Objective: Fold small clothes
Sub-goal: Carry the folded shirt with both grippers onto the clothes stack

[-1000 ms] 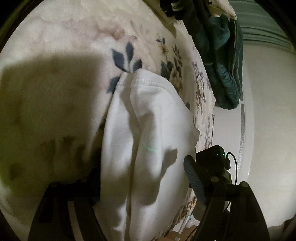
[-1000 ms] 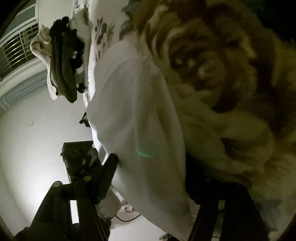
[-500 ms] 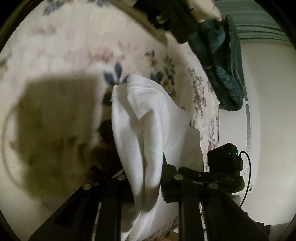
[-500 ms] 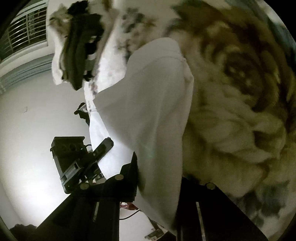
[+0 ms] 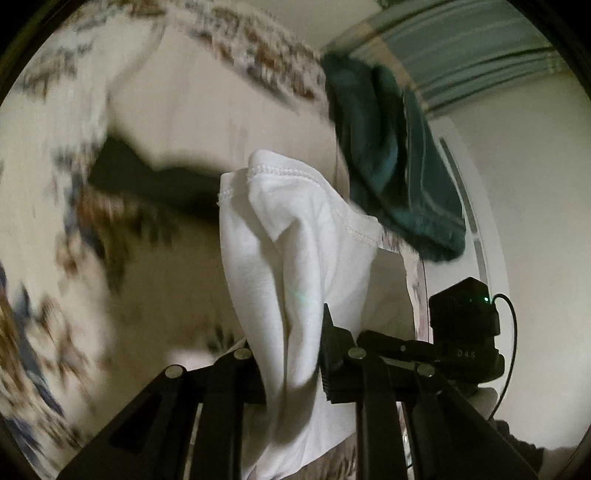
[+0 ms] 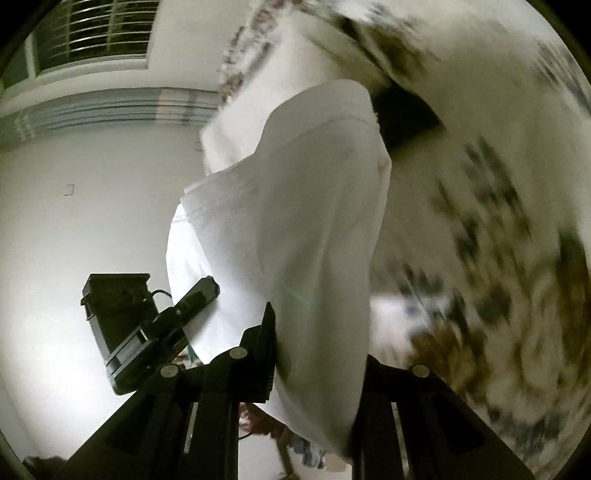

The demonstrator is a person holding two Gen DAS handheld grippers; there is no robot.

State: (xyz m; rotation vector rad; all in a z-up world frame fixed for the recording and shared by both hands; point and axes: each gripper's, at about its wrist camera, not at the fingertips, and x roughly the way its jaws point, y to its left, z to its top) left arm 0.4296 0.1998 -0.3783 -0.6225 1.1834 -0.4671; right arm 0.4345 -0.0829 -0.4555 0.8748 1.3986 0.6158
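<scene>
A small white garment [image 5: 295,240] with stitched hems hangs bunched between the fingers of my left gripper [image 5: 291,354], which is shut on it. In the right wrist view the same white garment [image 6: 310,221] is pinched in my right gripper [image 6: 317,354], also shut on it. The cloth is lifted off the floral blanket [image 5: 147,277] and stands up in front of both cameras. The other gripper shows at the side of each view: the right one [image 5: 461,332] and the left one [image 6: 147,325].
A teal garment [image 5: 399,166] lies at the far right edge of the blanket. The floral blanket [image 6: 498,221] is blurred. A white wall and a barred window [image 6: 92,33] lie beyond the bed edge.
Both grippers closed on the white garment and lifted it off the blanket. Both views swung upward; the background is now motion-blurred.
</scene>
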